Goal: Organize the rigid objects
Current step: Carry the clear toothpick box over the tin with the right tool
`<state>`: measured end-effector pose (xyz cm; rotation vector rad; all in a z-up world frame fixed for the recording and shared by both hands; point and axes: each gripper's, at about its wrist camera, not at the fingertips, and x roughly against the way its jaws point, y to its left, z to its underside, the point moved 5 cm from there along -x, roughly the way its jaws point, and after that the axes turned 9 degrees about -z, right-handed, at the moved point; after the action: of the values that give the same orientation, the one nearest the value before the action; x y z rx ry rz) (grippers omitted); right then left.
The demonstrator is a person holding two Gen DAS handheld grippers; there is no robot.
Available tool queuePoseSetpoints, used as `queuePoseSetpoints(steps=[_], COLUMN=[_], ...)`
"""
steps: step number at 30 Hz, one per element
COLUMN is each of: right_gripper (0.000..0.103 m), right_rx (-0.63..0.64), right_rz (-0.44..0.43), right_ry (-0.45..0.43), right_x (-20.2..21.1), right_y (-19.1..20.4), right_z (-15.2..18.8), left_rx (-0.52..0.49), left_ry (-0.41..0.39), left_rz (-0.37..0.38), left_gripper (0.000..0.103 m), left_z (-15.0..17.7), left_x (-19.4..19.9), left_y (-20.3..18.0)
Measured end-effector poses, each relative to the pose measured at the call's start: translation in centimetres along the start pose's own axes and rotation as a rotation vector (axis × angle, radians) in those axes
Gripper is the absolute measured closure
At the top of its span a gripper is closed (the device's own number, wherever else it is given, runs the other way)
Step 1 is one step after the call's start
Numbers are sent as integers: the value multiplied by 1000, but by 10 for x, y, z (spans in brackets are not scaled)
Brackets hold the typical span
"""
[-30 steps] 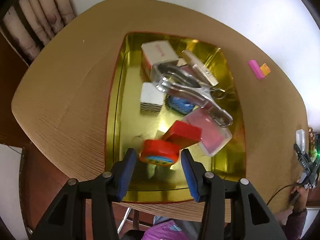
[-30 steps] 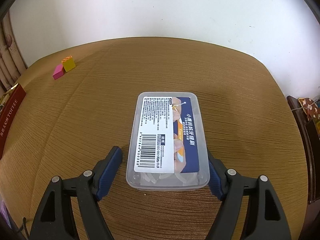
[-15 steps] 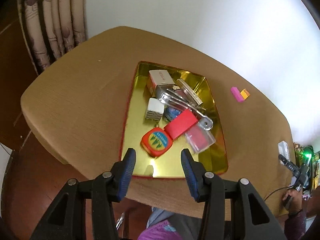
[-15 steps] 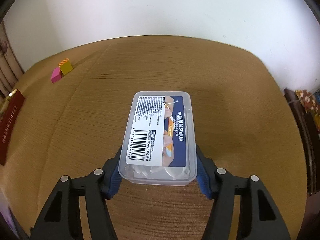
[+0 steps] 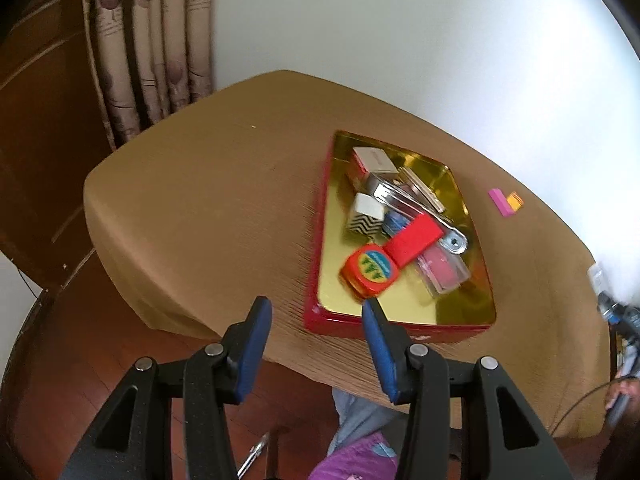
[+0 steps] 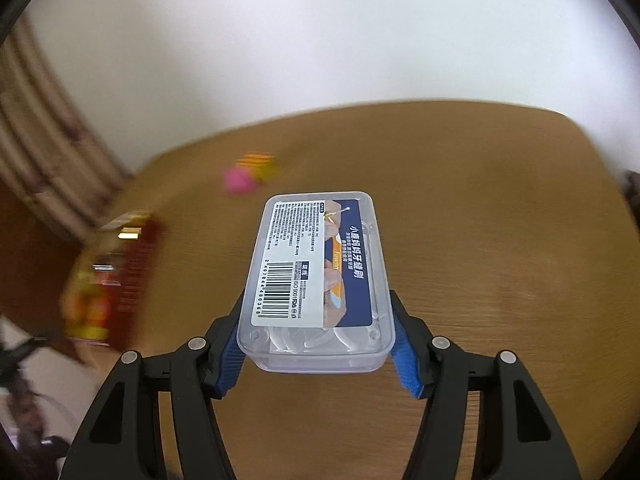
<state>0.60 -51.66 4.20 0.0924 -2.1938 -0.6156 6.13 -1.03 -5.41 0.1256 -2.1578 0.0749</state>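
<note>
Right wrist view had your right gripper (image 6: pixel 318 354) closed on the clear plastic box (image 6: pixel 318 280), its blue fingers (image 6: pixel 228 354) pressed against the two long side walls at the near end. You held it lifted off the table (image 6: pixel 500 240), label up, with most of its length sticking out past the fingers toward 12 o'clock. It looked light: thin see-through walls and small pale pieces loose inside. Smooth plastic like that is likely slippery, and thin walls probably flex under a hard squeeze, so a moderate grip near the rim suits it better than force. Holding it at one end, you should have expected the far end to sag or swing on a quick turn, and the contents to shift.

Beyond the box at 11 o'clock lay the pink block (image 6: pixel 238 181) and orange block (image 6: pixel 258 162), blurred. At 9 o'clock the red tray (image 6: pixel 136 276) showed as a smear.

Left wrist view had your left gripper (image 5: pixel 316 320) wide open and holding nothing, hovering off the near table edge. At 1 o'clock sat the same tray, gold inside, crowded with a round orange case (image 5: pixel 370 270), a red bar (image 5: pixel 414 240), a zigzag-patterned cube (image 5: pixel 364 216), a metal tool (image 5: pixel 408 204), a white carton (image 5: pixel 372 160) and a pink-filled clear case (image 5: pixel 442 274). Its near gold floor looked like the only bare spot for the box.
</note>
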Motion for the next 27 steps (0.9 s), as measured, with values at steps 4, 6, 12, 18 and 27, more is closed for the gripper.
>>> queuePoseSetpoints(steps=[4, 6, 12, 18, 27], right_gripper=[45, 45, 45, 45, 44], right_rx=[93, 119, 275, 399, 513], right_rz=[-162, -251, -316, -215, -91], right_ry=[49, 94, 254, 310, 330], right_x=[-27, -53, -150, -200, -228], right_y=[99, 146, 266, 304, 305], right_z=[-17, -23, -9, 11, 31], left_rx=[-4, -12, -26, 59, 79], left_ry=[-22, -28, -35, 32, 75], left_rz=[-9, 4, 29, 148, 183], left_gripper=[55, 55, 55, 55, 55], left_z=[2, 4, 8, 7, 10], left_x=[-1, -1, -5, -15, -26], left_y=[5, 6, 8, 20, 22])
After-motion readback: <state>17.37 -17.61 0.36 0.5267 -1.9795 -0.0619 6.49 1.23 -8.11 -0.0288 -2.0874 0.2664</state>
